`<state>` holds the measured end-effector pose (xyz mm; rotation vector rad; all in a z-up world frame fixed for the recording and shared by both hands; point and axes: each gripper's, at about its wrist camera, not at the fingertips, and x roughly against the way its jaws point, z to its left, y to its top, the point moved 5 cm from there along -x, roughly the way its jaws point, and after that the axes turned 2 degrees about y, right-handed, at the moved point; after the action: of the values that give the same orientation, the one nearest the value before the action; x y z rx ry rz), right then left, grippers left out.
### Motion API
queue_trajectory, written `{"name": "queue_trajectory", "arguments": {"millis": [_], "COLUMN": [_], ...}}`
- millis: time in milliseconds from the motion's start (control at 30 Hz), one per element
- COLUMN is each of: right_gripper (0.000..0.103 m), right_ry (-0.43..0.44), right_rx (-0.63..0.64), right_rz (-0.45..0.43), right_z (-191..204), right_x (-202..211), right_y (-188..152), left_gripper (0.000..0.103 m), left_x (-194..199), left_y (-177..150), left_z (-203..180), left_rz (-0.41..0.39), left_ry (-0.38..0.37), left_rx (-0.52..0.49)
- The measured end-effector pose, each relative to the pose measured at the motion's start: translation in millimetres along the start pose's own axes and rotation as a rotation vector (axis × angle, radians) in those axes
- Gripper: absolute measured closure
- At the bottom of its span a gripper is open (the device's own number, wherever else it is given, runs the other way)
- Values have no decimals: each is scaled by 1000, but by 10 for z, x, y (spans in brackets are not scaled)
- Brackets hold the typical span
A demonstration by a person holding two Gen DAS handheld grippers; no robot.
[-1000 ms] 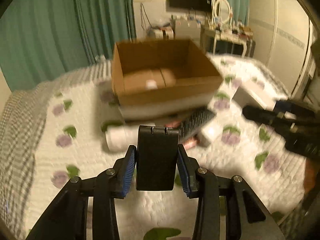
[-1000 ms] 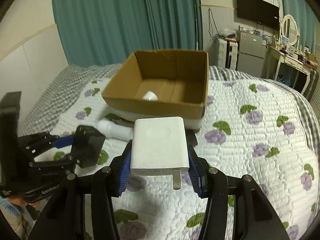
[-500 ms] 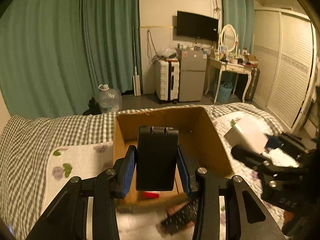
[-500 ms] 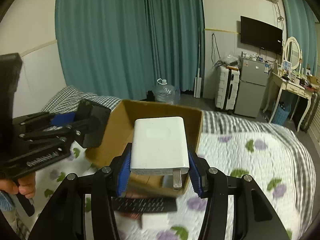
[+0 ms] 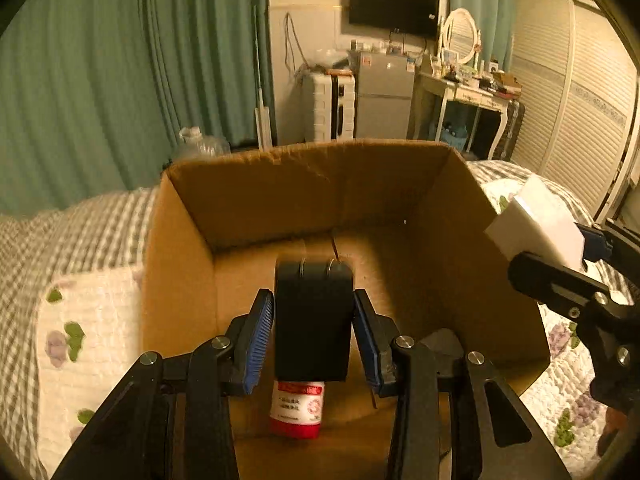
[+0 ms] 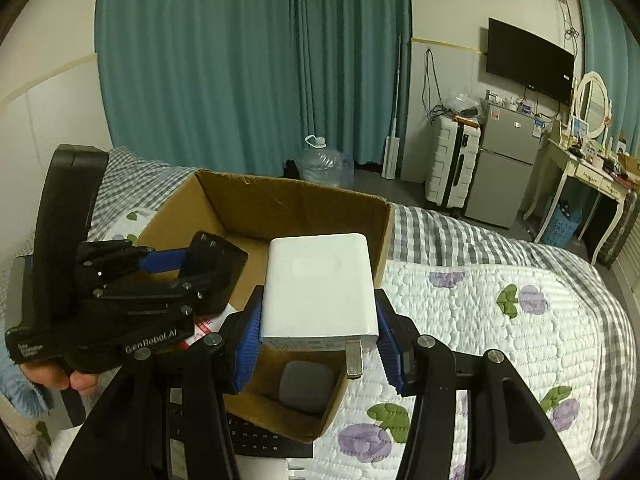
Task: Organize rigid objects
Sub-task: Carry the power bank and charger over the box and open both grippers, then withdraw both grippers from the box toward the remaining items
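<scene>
My left gripper (image 5: 313, 316) is shut on a black charger (image 5: 313, 320) and holds it over the open cardboard box (image 5: 180, 272). A red-and-white bottle (image 5: 297, 410) lies on the box floor just below it. My right gripper (image 6: 318, 322) is shut on a white charger (image 6: 319, 286), prongs toward the camera, above the box's near right corner (image 6: 360, 216). A grey rounded object (image 6: 307, 385) lies in the box under it. The left gripper (image 6: 192, 268) with the black charger shows at the left of the right wrist view; the white charger (image 5: 536, 224) shows at the right of the left wrist view.
The box sits on a bed with a white flowered quilt (image 6: 480, 320) and a grey checked cover (image 5: 60, 232). A black remote (image 6: 256, 438) lies by the box's near edge. Teal curtains, a suitcase, a fridge and a dressing table stand beyond the bed.
Both grippers have moved forward and over the box with their chargers held. The box now fills the left wrist view, and the red-and-white bottle inside has come into sight.
</scene>
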<state>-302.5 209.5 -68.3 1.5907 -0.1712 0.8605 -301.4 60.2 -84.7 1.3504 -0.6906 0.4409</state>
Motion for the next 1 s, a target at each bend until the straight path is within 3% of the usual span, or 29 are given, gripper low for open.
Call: {"name": "queue_trajectory", "arguments": {"millis": [100,400,467,500,533,1000], "right_gripper": [53,53,42,25,22,15], "right_ry": [-1,-6,-25,-33,-31,-110], "right_rx": [1,-6,-2,4,9,13], "right_rz": [0,-6,0,-9,-20,-83], "right_z": [32,98,144,167,181,435], "right_x": [-39,-367,-356,-315,-249,1141], "right_y": [38,132,84,74,77,79], "left_gripper": [47,47,47,47,47,47], "left_x": [125,344,405,452,517,1858], "left_y": [32,4,-34,-51,-67,-113], "left_z": [38,250,293,306,319,229], "left_rz": [-39,-43,-44,-44,-47,-184], "left_ry": [28,60,69,72,73,89], "left_rx": [-5,54,70,76,82,93]}}
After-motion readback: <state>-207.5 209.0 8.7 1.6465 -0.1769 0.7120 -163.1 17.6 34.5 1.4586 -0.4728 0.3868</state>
